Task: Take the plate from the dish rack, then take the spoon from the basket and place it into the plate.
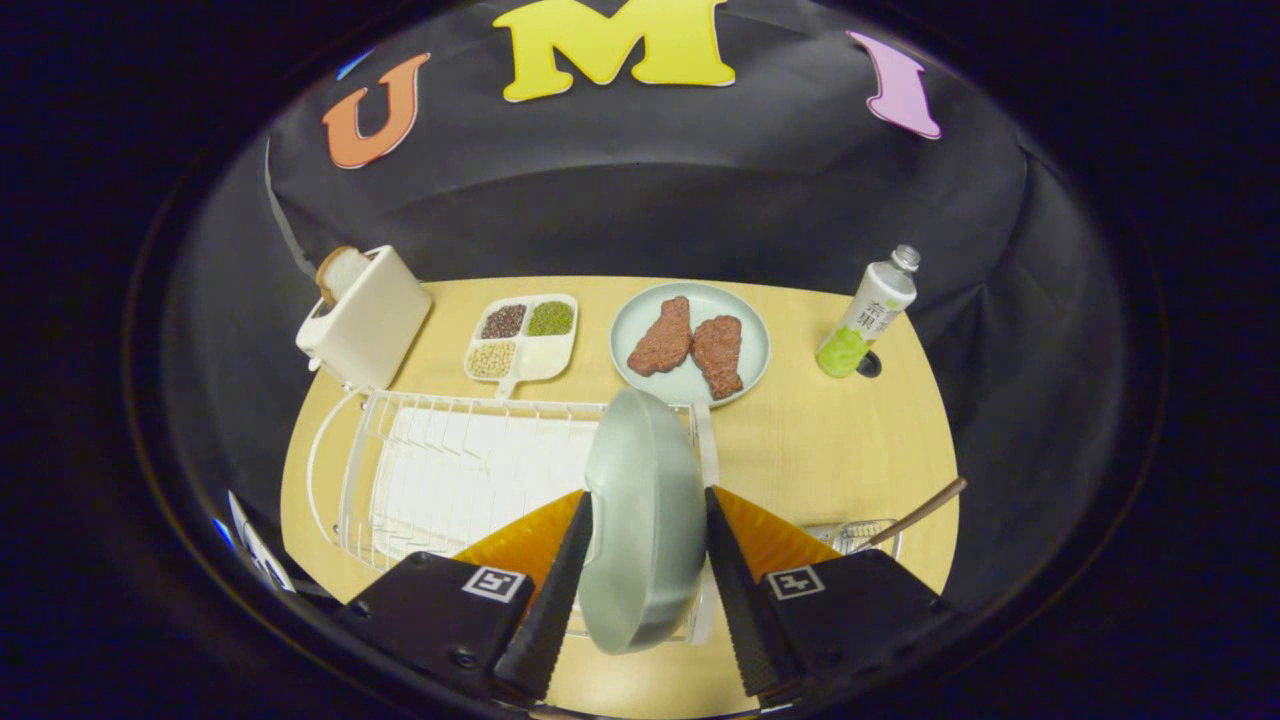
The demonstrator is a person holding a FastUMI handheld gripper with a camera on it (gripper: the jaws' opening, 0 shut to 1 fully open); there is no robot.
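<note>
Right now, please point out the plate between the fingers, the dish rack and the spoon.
plate (pixel 645 520): gripper view, middle of its back.
dish rack (pixel 450 470): gripper view, white wire floor.
spoon (pixel 925 510): gripper view, handle.

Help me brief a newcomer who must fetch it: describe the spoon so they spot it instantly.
Start at the white dish rack on the wooden table, where the tool is shut on an upright grey-green plate. Just beside the rack, behind one finger, sits a small wire basket. The spoon is the thin brown handle slanting out of it, the only stick-like thing there.
</note>
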